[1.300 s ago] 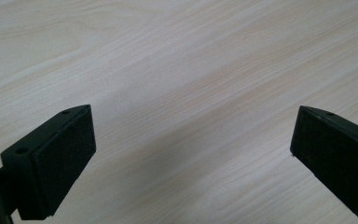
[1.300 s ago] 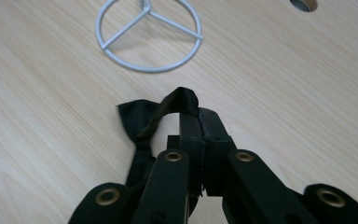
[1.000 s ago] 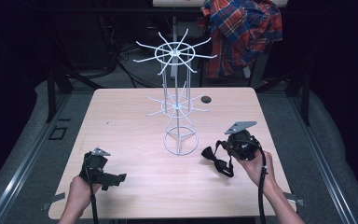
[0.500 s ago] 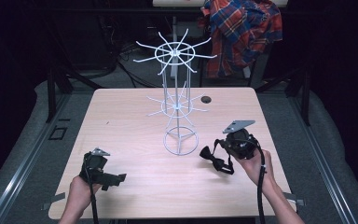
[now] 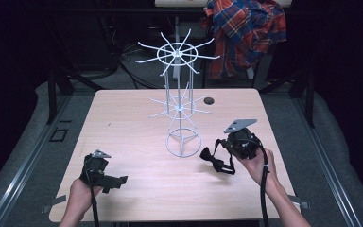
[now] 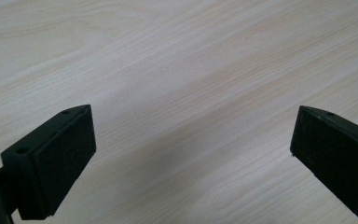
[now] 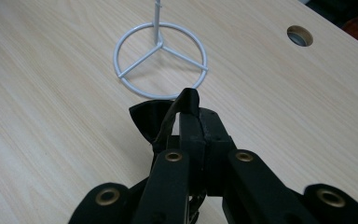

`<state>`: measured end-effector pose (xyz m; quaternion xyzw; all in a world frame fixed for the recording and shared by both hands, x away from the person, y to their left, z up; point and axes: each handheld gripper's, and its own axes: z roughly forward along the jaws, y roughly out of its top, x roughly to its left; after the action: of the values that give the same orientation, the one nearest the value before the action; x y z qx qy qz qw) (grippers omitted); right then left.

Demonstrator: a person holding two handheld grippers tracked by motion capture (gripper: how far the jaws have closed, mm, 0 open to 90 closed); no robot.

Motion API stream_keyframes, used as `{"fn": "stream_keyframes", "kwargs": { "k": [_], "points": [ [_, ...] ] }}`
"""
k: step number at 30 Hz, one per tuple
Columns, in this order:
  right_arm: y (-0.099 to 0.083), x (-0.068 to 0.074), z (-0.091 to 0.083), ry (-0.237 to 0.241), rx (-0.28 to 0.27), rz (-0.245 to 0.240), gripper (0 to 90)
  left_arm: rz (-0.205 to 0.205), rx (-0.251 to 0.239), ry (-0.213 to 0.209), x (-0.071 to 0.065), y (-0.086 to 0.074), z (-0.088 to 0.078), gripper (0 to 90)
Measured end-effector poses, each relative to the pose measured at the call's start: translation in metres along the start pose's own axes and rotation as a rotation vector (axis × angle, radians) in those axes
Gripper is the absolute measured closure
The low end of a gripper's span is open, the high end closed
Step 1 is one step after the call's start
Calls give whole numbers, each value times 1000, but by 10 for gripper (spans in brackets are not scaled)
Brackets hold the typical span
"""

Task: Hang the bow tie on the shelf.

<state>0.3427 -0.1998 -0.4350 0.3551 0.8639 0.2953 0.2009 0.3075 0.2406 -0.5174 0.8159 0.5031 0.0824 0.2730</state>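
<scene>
Right gripper view: right gripper (image 7: pixel 193 119) fingers pinching a black bow tie (image 7: pixel 151 119), wire rack (image 7: pixel 161 60) base just ahead of the tips, nothing hung yet afaict; left gripper (image 6: pixel 191 158) fingers spread, bare desk (image 6: pixel 191 60) btwn them.

The white wire rack (image 5: pixel 179 106) stands mid-table (image 5: pixel 123 123) between the tools, with bare wood either side

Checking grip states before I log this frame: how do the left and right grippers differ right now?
The left gripper has its jaws wide apart with bare table between them; the right gripper is shut on a black bow tie. The left sits near the table's front left, the right beside the white wire rack. Both are hand-held.
</scene>
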Motion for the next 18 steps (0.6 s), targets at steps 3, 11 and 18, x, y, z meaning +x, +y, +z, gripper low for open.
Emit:
{"fn": "stream_keyframes", "kwargs": {
  "k": [3, 11, 18],
  "points": [
    [3, -1, -2, 1, -11, -2, 897, 1, 1, -1, 0, 1, 1, 0],
    [13, -5, -5, -7, -27, -7, 897, 9, 3, -9, -1, 3, 3, 0],
    [20, -7, -8, -13, -30, -13, 897, 3, 3, -8, 1, 2, 1, 0]
  ]
}}
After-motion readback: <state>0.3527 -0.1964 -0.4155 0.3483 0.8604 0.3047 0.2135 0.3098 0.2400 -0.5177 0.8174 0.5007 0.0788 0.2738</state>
